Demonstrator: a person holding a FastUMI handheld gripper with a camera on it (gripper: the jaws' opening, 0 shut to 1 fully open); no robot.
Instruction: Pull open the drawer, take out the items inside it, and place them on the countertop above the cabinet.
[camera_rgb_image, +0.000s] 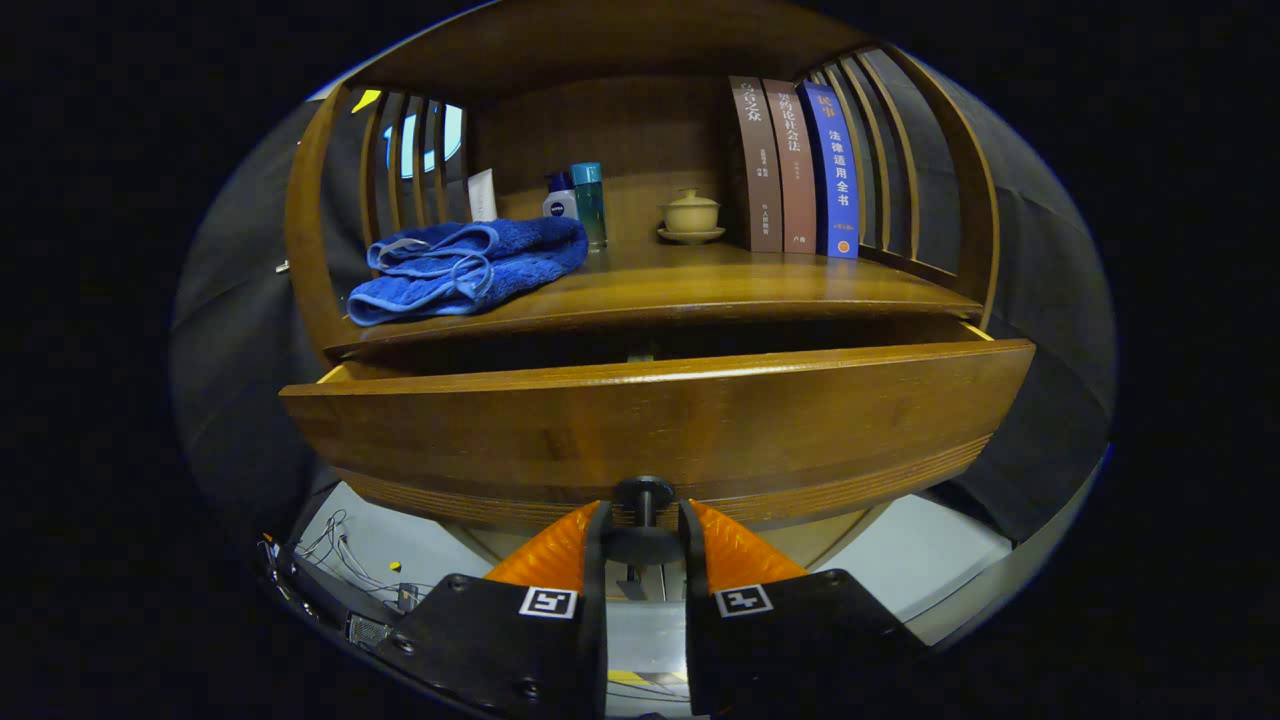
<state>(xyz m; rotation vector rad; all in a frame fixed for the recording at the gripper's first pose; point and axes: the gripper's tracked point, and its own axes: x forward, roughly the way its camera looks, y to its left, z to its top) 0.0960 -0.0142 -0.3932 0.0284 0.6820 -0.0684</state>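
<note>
Fingers (643, 520) pinching the round black knob (643, 492) on the wooden drawer (660, 425). Drawer pulled partly out, inside too dark to tell. Just above, on the countertop (700, 285): blue towel (465, 268) at the left edge, bottles (588, 203) behind, lidded cup (691, 213) mid-back, three books (795, 165) standing right.

The wooden drawer (660, 420) stands pulled partway out of the cabinet, its curved brown front level and a dark gap open behind its top edge; what lies inside is hidden. Its round dark knob (643, 492) sits low at the middle of the front. The tabletop (700, 285) above is glossy brown wood
</note>
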